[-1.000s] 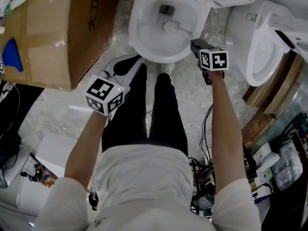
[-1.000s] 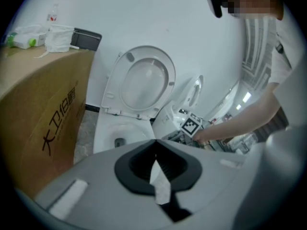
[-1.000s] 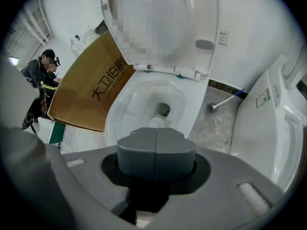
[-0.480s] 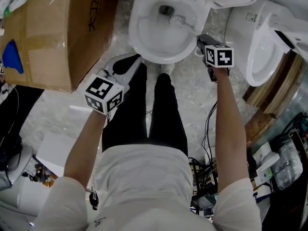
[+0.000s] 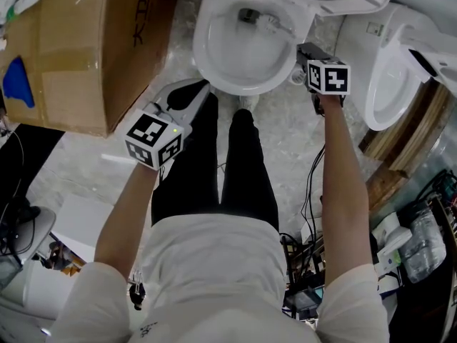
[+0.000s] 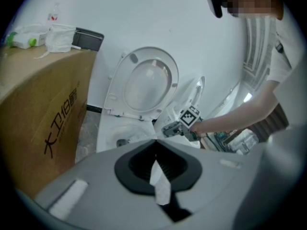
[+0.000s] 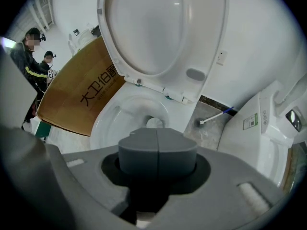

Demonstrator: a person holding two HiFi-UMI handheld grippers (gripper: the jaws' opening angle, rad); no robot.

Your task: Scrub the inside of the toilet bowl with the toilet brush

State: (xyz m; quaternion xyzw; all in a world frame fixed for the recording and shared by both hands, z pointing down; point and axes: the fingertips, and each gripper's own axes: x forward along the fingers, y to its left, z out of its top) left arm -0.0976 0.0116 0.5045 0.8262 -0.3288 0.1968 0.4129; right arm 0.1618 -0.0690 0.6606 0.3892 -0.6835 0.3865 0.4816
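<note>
White bristles of the toilet brush (image 5: 267,21) sat at the far side inside the toilet bowl (image 5: 203,57), its handle pinched by the right gripper (image 5: 301,48), jaws pressed closed. The left gripper (image 6: 156,143) hovered before the bowl, jaws together.

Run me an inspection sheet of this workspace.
Surface: pale mottled floor.
Job's things: toilet bowl, seat raised; toilet brush head at the bowl's back, near the drain.
Clutter: cardboard box beside the bowl; spare brush lying on the floor.
Grippers: right gripper shut on the brush handle; left gripper shut, idle near the bowl.
Cables: cable hanging beside the right arm.
Surroundings: second toilet to the right; people in the background.
</note>
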